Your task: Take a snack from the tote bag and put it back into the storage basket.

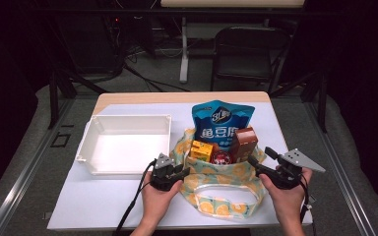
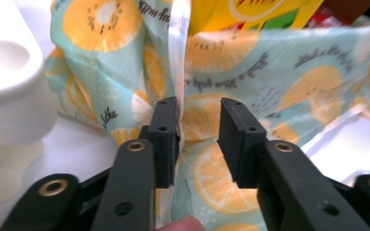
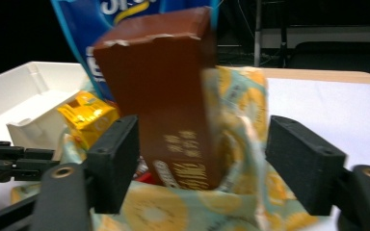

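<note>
The blue snack bag (image 1: 222,123) reads "鱼豆腐" — below a logo (seemingly "3L") — other print stays illegible.

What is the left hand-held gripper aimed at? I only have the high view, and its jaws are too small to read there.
Observer: The left hand-held gripper has its jaws open, with the fabric of the lemon-print bag right ahead of them.
Operator: And the right one?
Observer: The right hand-held gripper is open too, with the brown carton ahead between its jaws.
Operator: Any print on that carton?
Observer: Pale lettering runs along its lower side, too blurred to read.
</note>
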Motion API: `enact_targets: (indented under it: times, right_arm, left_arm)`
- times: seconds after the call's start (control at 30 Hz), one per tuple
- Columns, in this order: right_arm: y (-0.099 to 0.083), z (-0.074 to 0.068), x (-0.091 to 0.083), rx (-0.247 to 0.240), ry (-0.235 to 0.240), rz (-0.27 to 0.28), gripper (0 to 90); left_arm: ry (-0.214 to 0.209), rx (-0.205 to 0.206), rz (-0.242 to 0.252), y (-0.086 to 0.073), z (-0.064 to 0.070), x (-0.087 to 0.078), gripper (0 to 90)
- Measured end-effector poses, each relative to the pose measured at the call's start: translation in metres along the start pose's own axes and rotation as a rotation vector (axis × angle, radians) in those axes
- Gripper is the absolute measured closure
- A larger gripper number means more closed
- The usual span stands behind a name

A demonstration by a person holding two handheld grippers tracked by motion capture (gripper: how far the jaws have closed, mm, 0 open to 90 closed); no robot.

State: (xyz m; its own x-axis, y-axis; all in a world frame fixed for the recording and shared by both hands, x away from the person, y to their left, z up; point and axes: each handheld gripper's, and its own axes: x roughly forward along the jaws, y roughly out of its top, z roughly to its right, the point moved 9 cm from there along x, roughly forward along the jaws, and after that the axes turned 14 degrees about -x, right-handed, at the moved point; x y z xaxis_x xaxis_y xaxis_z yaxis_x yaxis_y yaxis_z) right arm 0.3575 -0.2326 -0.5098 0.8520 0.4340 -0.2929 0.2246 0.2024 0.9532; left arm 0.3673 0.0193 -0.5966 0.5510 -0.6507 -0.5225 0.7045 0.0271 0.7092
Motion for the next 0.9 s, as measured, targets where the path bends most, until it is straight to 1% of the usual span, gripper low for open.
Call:
enact_targets:
  times: [0.03, 0.1, 0.17, 0.23, 0.3, 0.37, 0.43, 0.5, 0.57, 0.6, 0.63, 0.67, 0.7, 0.73, 0.77, 0.83, 0.9]
  right_arm:
    - [0.001, -0.004, 0.002, -0.003, -0.003, 0.003, 22.8]
    - [0.003, -0.01, 0.007, -0.006, -0.011, -0.004, 19.6]
    - [0.004, -0.014, 0.015, -0.003, -0.02, -0.012, 16.3]
    - [0.005, -0.016, 0.022, 0.004, -0.041, -0.02, 15.0]
    - [0.006, -0.016, 0.029, 0.017, -0.061, -0.034, 14.7]
    - [0.007, -0.015, 0.035, 0.035, -0.086, -0.038, 14.9]
    - [0.006, -0.014, 0.04, 0.055, -0.114, -0.039, 14.9]
    - [0.005, -0.015, 0.046, 0.083, -0.133, -0.048, 14.8]
    - [0.004, -0.017, 0.052, 0.082, -0.146, -0.054, 16.1]
    - [0.003, -0.018, 0.054, 0.068, -0.158, -0.056, 17.1]
    - [0.003, -0.019, 0.055, 0.052, -0.179, -0.056, 20.7]
    - [0.003, -0.018, 0.054, 0.041, -0.193, -0.044, 26.7]
    - [0.003, -0.017, 0.054, 0.039, -0.197, -0.036, 31.5]
    - [0.003, -0.016, 0.053, 0.043, -0.202, -0.026, 33.4]
    - [0.003, -0.015, 0.053, 0.043, -0.203, -0.024, 34.4]
    - [0.003, -0.014, 0.053, 0.023, -0.192, -0.032, 35.5]
    - [0.004, -0.014, 0.052, 0.016, -0.185, -0.031, 36.0]
  left_arm:
    - [-0.004, 0.001, 0.013, 0.002, 0.002, -0.002, 63.9]
    - [-0.01, 0.017, 0.027, 0.006, 0.005, -0.006, 62.2]
    - [-0.011, 0.028, 0.037, 0.009, 0.008, -0.01, 60.2]
    - [-0.022, 0.031, 0.052, 0.013, 0.011, -0.014, 57.1]
    - [-0.029, 0.037, 0.052, 0.016, 0.013, -0.018, 54.2]
    - [-0.037, 0.055, 0.069, 0.022, 0.014, -0.024, 51.3]
    - [-0.057, 0.051, 0.087, 0.028, 0.016, -0.029, 47.2]
    - [-0.068, 0.054, 0.092, 0.033, 0.016, -0.034, 42.8]
    - [-0.075, 0.087, 0.091, 0.037, 0.016, -0.038, 40.0]
    - [-0.081, 0.098, 0.089, 0.037, 0.016, -0.041, 39.3]
    - [-0.091, 0.105, 0.085, 0.037, 0.016, -0.044, 39.2]
    - [-0.099, 0.115, 0.084, 0.036, 0.015, -0.046, 39.2]
    - [-0.103, 0.115, 0.078, 0.034, 0.014, -0.048, 39.2]
    - [-0.106, 0.112, 0.075, 0.032, 0.012, -0.049, 39.3]
    - [-0.107, 0.113, 0.073, 0.03, 0.011, -0.05, 39.3]
    - [-0.106, 0.111, 0.076, 0.026, 0.006, -0.051, 39.6]
    - [-0.097, 0.11, 0.071, 0.024, 0.001, -0.051, 39.7]
